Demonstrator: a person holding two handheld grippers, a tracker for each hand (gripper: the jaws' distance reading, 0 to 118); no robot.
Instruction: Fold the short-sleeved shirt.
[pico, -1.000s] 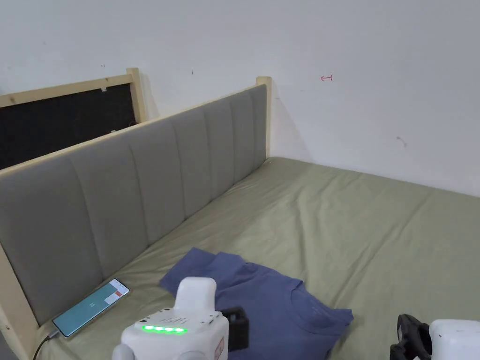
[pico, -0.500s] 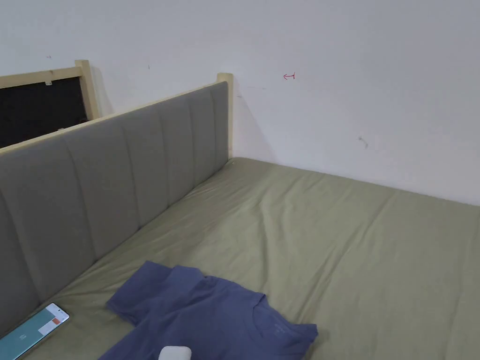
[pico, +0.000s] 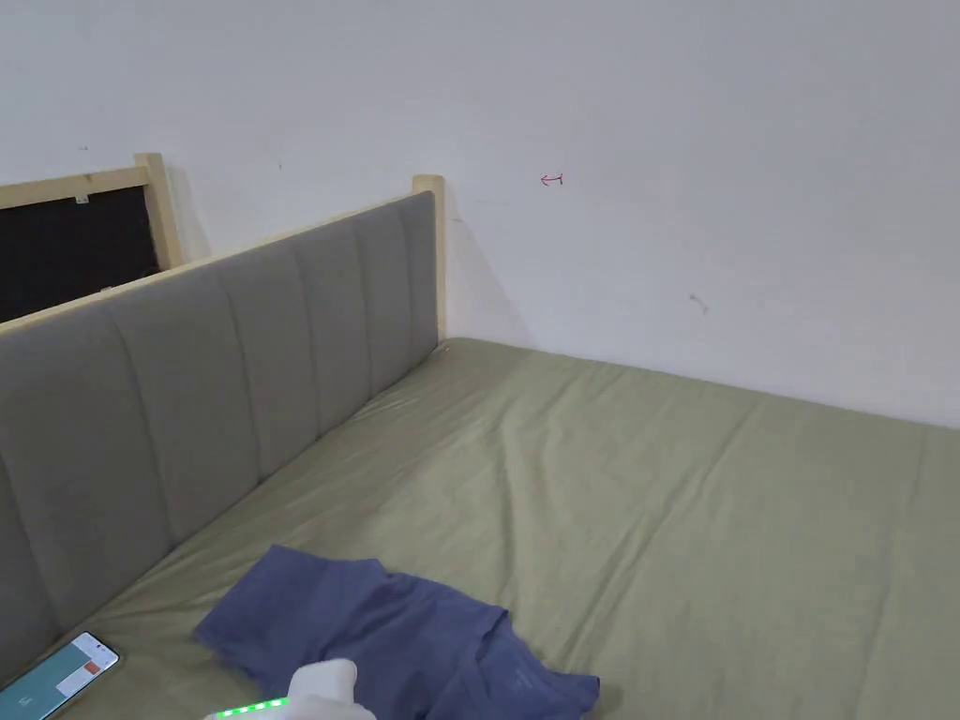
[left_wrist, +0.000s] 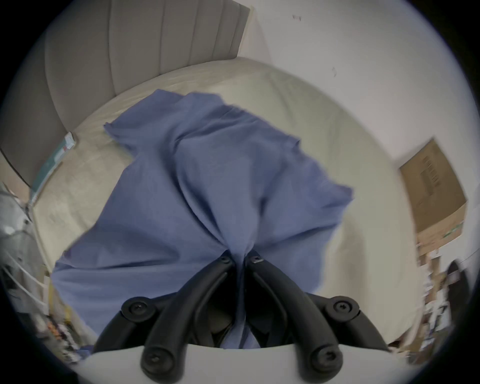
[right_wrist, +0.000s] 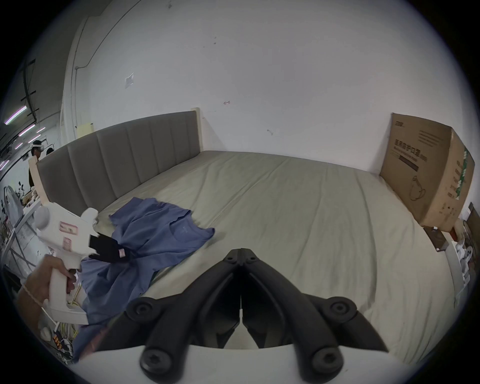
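Observation:
A blue short-sleeved shirt (pico: 394, 637) lies rumpled on the green bed sheet near the front left corner of the bed. In the left gripper view my left gripper (left_wrist: 241, 258) is shut on a bunched fold of the shirt (left_wrist: 207, 181), and the cloth rises in pulled creases toward the jaws. The right gripper view shows the left gripper (right_wrist: 124, 253) pinching the shirt (right_wrist: 155, 233), held by a hand (right_wrist: 44, 278), with the shirt's lower part hanging over the bed's edge. My right gripper (right_wrist: 241, 250) is shut with nothing between its jaws, above bare sheet to the right of the shirt.
A grey padded headboard (pico: 234, 375) runs along the bed's left side. A phone (pico: 56, 675) lies on the sheet by it. A large cardboard box (right_wrist: 428, 171) stands at the bed's far right. The sheet (pico: 703, 525) stretches wide beyond the shirt. A person (right_wrist: 36, 153) stands behind the headboard.
The head camera has swung right and dropped the grippers mostly out of frame. The shirt has gone from lying fairly flat to bunched and drawn up by the left gripper.

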